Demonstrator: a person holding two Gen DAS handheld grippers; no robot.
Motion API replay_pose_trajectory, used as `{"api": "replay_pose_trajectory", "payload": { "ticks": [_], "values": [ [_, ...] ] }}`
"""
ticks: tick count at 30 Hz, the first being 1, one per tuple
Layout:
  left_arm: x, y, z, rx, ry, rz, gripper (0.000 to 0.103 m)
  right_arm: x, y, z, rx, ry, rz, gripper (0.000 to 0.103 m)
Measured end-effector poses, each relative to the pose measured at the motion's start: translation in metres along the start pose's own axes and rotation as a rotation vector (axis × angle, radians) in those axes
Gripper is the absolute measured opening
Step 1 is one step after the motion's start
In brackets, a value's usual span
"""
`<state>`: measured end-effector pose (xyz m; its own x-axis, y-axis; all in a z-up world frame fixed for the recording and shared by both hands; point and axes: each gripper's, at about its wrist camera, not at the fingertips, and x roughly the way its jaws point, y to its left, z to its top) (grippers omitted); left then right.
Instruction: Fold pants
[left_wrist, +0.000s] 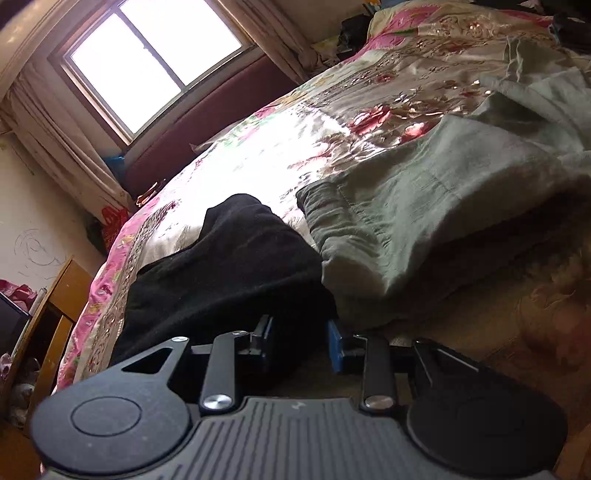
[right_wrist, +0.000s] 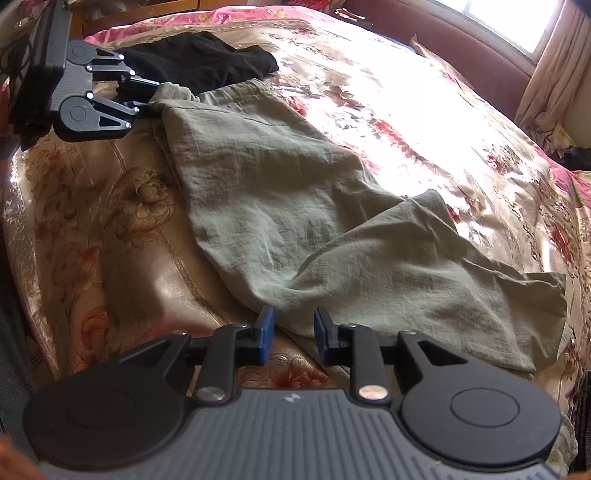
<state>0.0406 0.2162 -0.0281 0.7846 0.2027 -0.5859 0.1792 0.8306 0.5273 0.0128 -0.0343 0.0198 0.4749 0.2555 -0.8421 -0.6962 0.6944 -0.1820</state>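
Grey-green pants (right_wrist: 295, 206) lie spread on a flowered bedspread (right_wrist: 424, 110), with a black garment (right_wrist: 199, 61) as landmark just beside their waistband. The waistband end rests against the black garment; the leg ends lie well apart from it, near the right tongs (right_wrist: 293, 334).

Left tongs (left_wrist: 299, 341): seen from their own camera, the jaws stand moderately apart, with a clear gap between the blue pads (left_wrist: 334, 345). The left pad lies against the black garment (left_wrist: 229, 273), and the right pad lies at the lower edge of the pants' gathered waistband (left_wrist: 369, 236). No cloth is visibly pinched between them. In the right wrist view the same tongs (right_wrist: 149, 98) reach the waistband corner next to the black garment; whether the tips touch the cloth there cannot be told.

Right tongs: jaws moderately apart, nothing between the pads. A fold of one pant leg lies just ahead of the fingertips (right_wrist: 266, 326), near or touching them; contact cannot be confirmed.

Orientation: the long axis of the pants runs from the black garment diagonally toward the right tongs, waistband at the garment, hems pointing away from it. The cloth is wrinkled, and one leg overlaps the other near the hems.
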Motion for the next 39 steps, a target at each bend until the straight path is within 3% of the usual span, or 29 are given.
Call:
{"api": "replay_pose_trajectory", "payload": {
  "ticks": [4,8,11,13,16,19,23,30,35,36,38,39],
  "values": [
    [-0.018,0.011,-0.011,-0.070,0.004,0.007,0.047,-0.001,-0.027,-0.008,0.138,0.011,-0.013,0.026],
    [-0.038,0.016,-0.001,-0.086,-0.036,0.034,0.047,-0.009,-0.066,-0.016,0.272,-0.018,-0.095,0.026],
    [-0.049,0.011,0.019,-0.086,-0.096,0.026,0.047,-0.013,-0.108,-0.027,0.408,-0.047,-0.162,0.035],
    [-0.054,0.002,0.035,-0.090,-0.143,-0.009,0.050,-0.013,-0.141,-0.038,0.545,-0.054,-0.206,0.037],
    [-0.046,-0.025,0.058,-0.097,-0.177,-0.119,0.053,-0.014,-0.192,-0.063,0.762,-0.108,-0.246,0.037],
    [-0.030,-0.062,0.078,-0.067,-0.173,-0.192,0.053,-0.012,-0.240,-0.091,0.950,-0.153,-0.305,0.037],
    [-0.021,-0.098,0.106,-0.033,-0.178,-0.284,0.053,-0.002,-0.296,-0.118,1.139,-0.231,-0.312,0.038],
    [-0.007,-0.145,0.149,0.018,-0.187,-0.379,0.053,0.035,-0.354,-0.131,1.265,-0.309,-0.246,0.037],
    [-0.001,-0.164,0.168,0.035,-0.194,-0.407,0.053,0.062,-0.366,-0.126,1.210,-0.275,-0.213,0.037],
    [0.000,-0.167,0.171,0.042,-0.191,-0.409,0.053,0.065,-0.367,-0.124,1.197,-0.271,-0.221,0.034],
    [0.001,-0.173,0.175,0.062,-0.187,-0.410,0.053,0.067,-0.372,-0.125,1.209,-0.265,-0.239,0.008],
    [0.000,-0.176,0.177,0.074,-0.188,-0.408,0.053,0.066,-0.375,-0.128,1.230,-0.276,-0.217,0.003]
  ]
}}
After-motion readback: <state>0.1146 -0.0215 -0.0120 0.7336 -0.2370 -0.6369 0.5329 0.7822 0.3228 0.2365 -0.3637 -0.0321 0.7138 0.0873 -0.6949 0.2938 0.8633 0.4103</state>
